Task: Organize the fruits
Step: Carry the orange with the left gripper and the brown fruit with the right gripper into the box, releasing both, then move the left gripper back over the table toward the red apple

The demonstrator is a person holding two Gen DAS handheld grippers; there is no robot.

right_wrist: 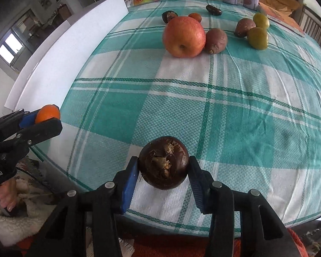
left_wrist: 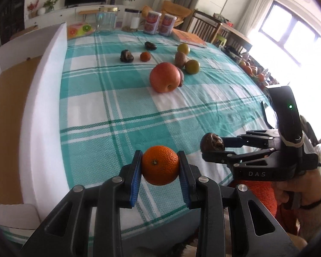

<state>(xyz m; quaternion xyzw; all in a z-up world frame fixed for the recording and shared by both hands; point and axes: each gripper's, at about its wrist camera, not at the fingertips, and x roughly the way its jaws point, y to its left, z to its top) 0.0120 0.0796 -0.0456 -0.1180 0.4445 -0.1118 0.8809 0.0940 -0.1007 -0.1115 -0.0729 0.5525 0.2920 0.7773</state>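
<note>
My left gripper [left_wrist: 160,165] is shut on a small orange [left_wrist: 160,164] above the table's near edge; it also shows in the right wrist view [right_wrist: 47,113]. My right gripper [right_wrist: 163,167] is shut on a dark brown water chestnut [right_wrist: 163,162], seen from the left wrist view [left_wrist: 212,142] at the right. Farther back on the teal plaid cloth [left_wrist: 117,111] lie a big red apple [left_wrist: 165,77], two green fruits [left_wrist: 192,66], brownish fruits [right_wrist: 215,40], a small orange [left_wrist: 145,56] and dark fruits [left_wrist: 126,55].
A white cardboard box [left_wrist: 42,98] with a brown floor stands along the table's left side. Glass jars [left_wrist: 105,19], two cans [left_wrist: 152,23] and a book [left_wrist: 189,36] stand at the far edge. Chairs are at the back right.
</note>
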